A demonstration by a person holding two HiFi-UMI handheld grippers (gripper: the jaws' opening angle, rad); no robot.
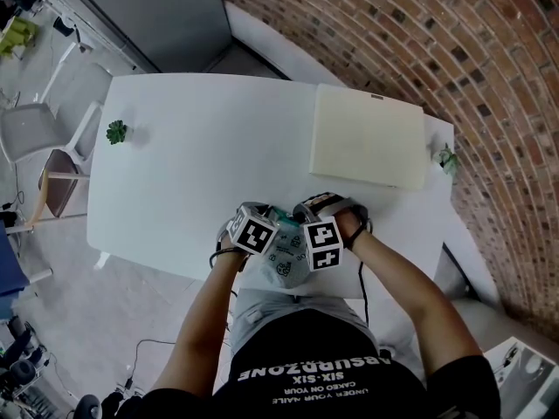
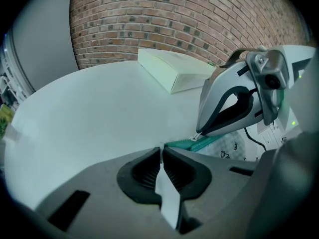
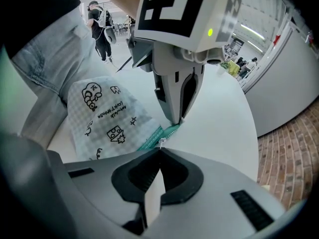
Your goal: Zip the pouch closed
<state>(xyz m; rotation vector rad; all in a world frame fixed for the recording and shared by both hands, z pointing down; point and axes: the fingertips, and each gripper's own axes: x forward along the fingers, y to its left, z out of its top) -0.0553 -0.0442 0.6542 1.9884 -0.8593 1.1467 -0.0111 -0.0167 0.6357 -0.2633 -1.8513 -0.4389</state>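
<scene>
A grey checked pouch [image 1: 286, 264] with cartoon prints and a teal zipper lies at the near edge of the white table [image 1: 201, 147], partly over the person's lap. In the right gripper view the pouch [image 3: 102, 116] spreads to the left. My left gripper [image 2: 161, 148] is shut on the teal end of the zipper tape [image 2: 182, 144]. My right gripper [image 3: 159, 146] is shut on the small metal zipper pull [image 3: 161, 142], a short way from the left gripper's tip [image 3: 175, 123]. Both grippers point steeply down, side by side, in the head view.
A flat cream box [image 1: 371, 136] lies at the far right of the table. Small green plants sit at the left edge [image 1: 116, 131] and the right edge [image 1: 446, 157]. A chair [image 1: 52, 147] stands left of the table; a brick wall runs along the right.
</scene>
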